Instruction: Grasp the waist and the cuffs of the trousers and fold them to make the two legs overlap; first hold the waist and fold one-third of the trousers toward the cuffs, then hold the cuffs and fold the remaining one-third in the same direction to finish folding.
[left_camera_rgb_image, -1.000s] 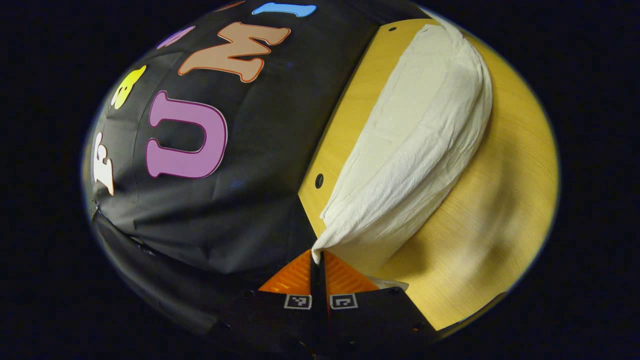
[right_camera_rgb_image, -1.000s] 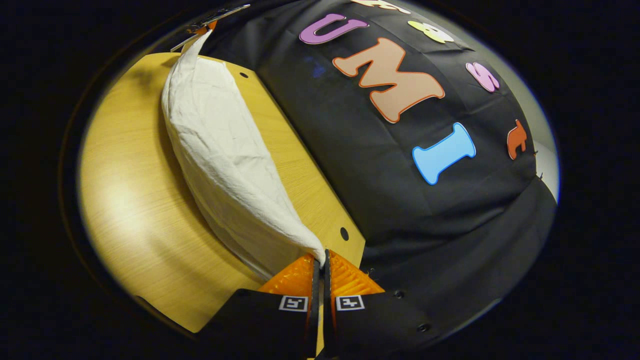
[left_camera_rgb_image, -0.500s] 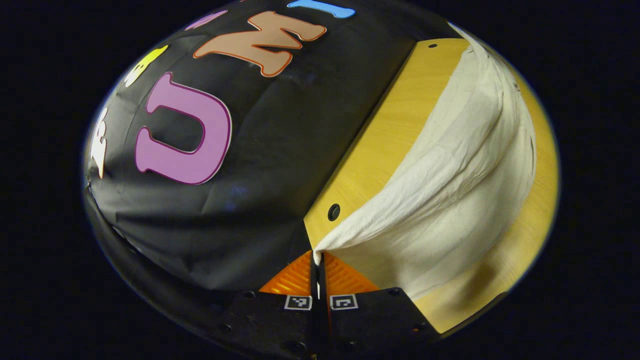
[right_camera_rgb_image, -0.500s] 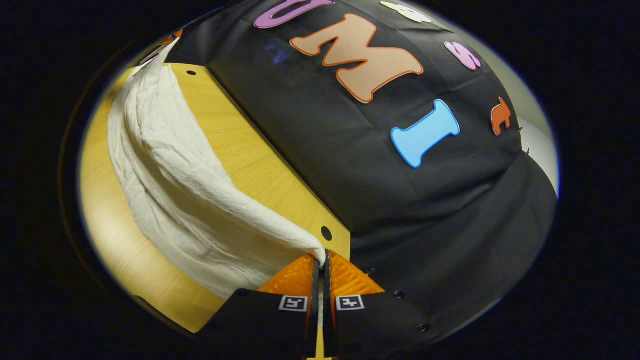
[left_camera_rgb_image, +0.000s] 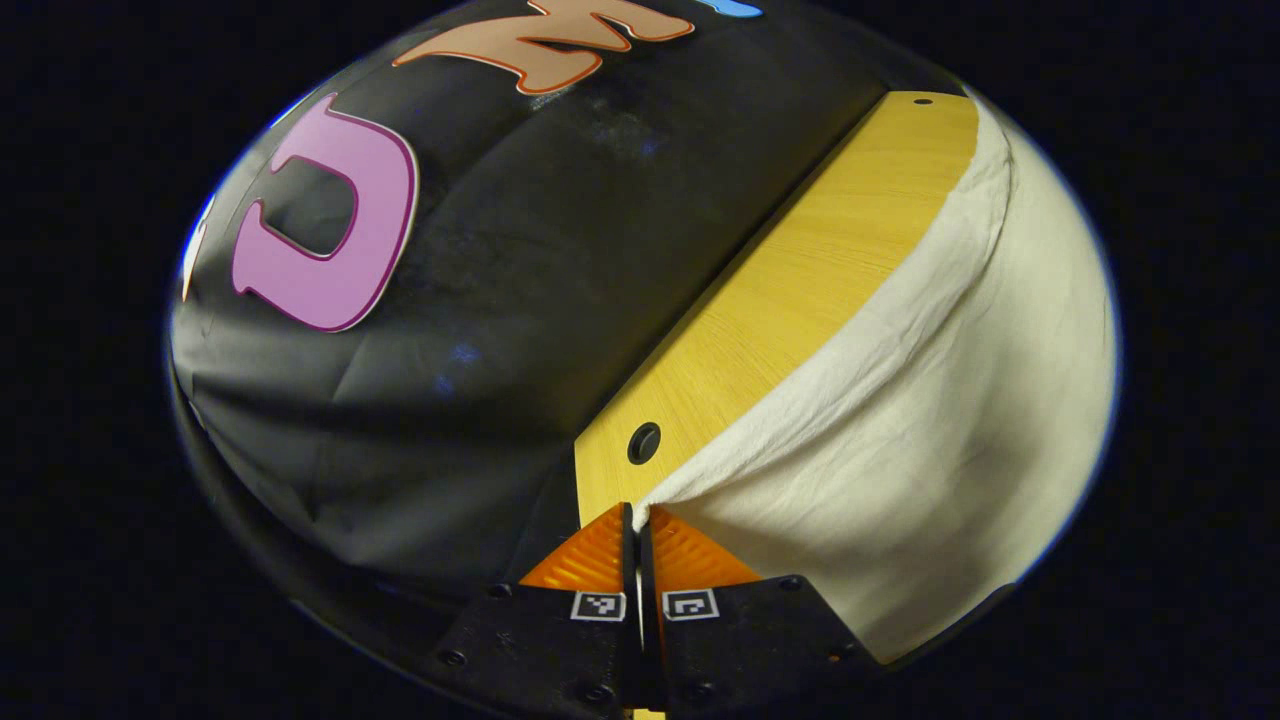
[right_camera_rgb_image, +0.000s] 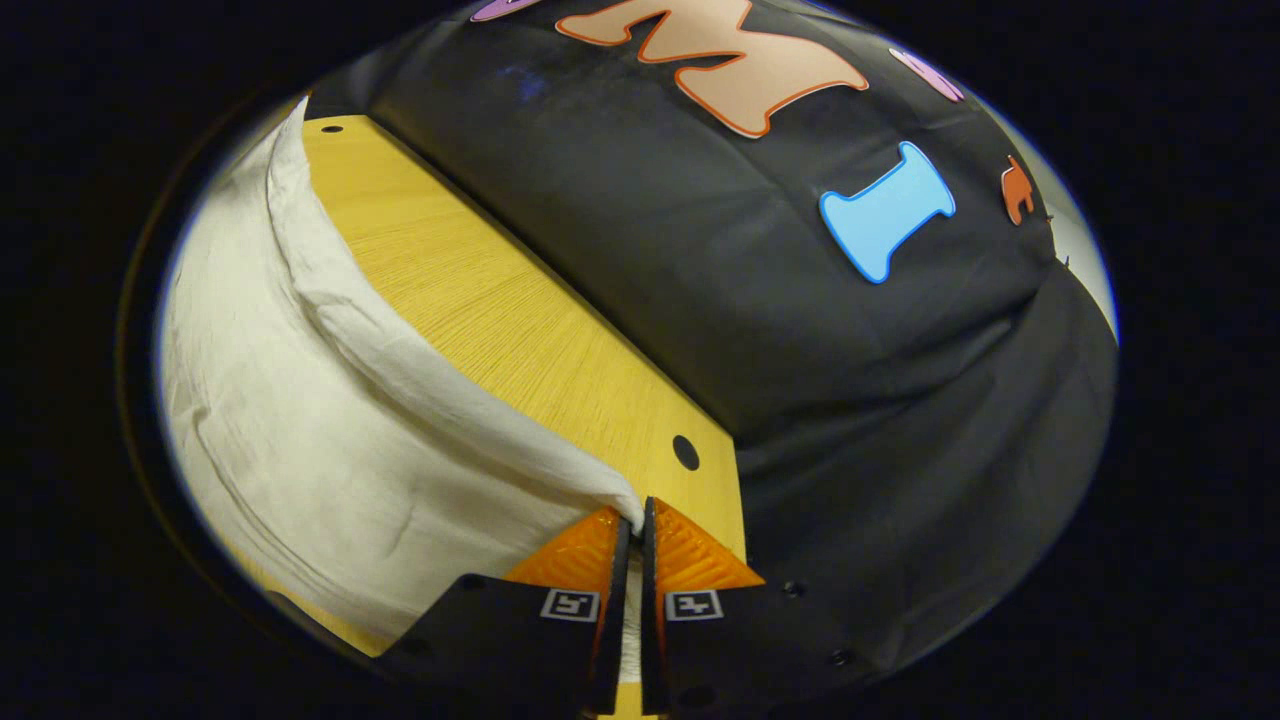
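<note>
Cream-white trousers (left_camera_rgb_image: 930, 440) lie on a yellow wooden table (left_camera_rgb_image: 800, 290). In the left gripper view my left gripper (left_camera_rgb_image: 637, 512) is shut on one corner of the cloth, close to the table's far corner. The fabric spreads away to the right from that pinch. In the right gripper view the trousers (right_camera_rgb_image: 300, 430) spread to the left, and my right gripper (right_camera_rgb_image: 634, 515) is shut on their other corner. A rolled edge of cloth runs between the two held corners, low over the table. I cannot tell whether the held end is the waist or the cuffs.
The table's far edge (right_camera_rgb_image: 520, 250) runs along the black booth wall. Small round holes mark the tabletop corners (left_camera_rgb_image: 644, 442) (right_camera_rgb_image: 685, 452). A bare strip of wood (right_camera_rgb_image: 480, 310) lies between the cloth and that edge.
Both grippers have carried the held edge lower and toward the table's far edge. The cloth, earlier lifted in a hanging arc, now spreads wider and flatter over the wood.
</note>
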